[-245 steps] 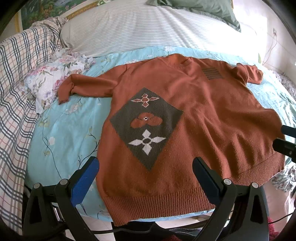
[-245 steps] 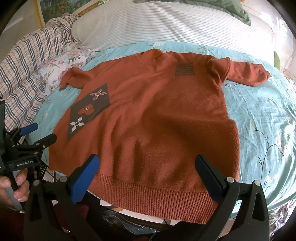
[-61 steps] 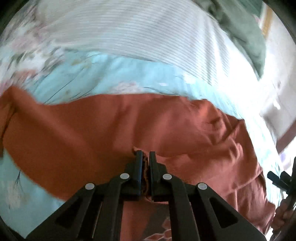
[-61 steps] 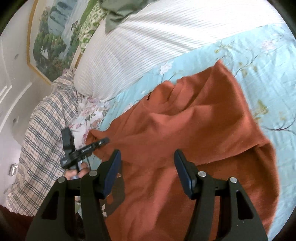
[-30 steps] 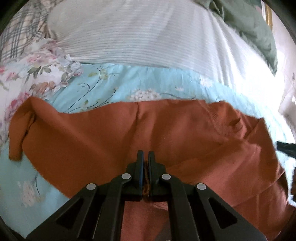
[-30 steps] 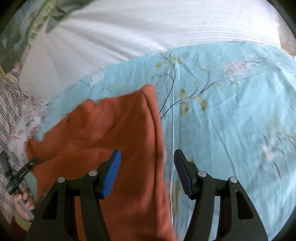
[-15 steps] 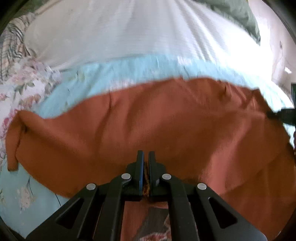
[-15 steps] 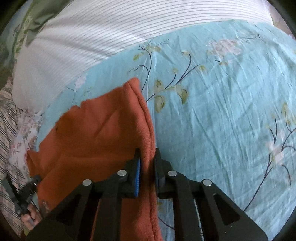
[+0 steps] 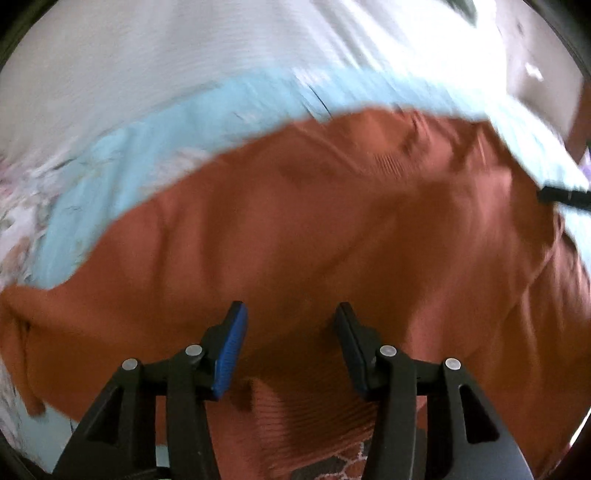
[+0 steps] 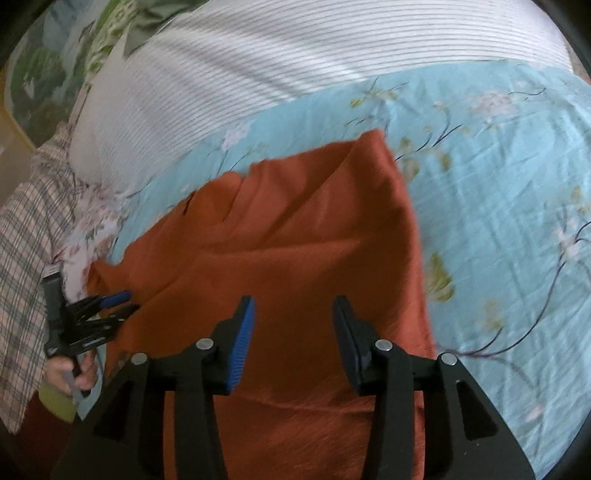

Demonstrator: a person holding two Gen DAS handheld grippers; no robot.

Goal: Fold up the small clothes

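Observation:
An orange-brown sweater (image 9: 332, 229) lies on the light blue floral sheet (image 10: 498, 206), folded over on itself, with its ribbed hem (image 9: 314, 413) just under my left gripper. My left gripper (image 9: 290, 347) is open and empty above the fold. My right gripper (image 10: 293, 339) is open and empty above the sweater (image 10: 295, 243) near its right edge. The left gripper also shows in the right wrist view (image 10: 110, 302), held by a hand at the sweater's left side. The left wrist view is blurred by motion.
A white striped pillow (image 10: 295, 62) lies behind the sweater. A plaid blanket (image 10: 26, 236) and a floral cloth (image 10: 92, 229) lie at the left. A green cover (image 10: 122, 22) sits at the far back.
Both grippers were shut on the sweater half a second ago; now both have opened and let it go. The folded layer now lies on the bed.

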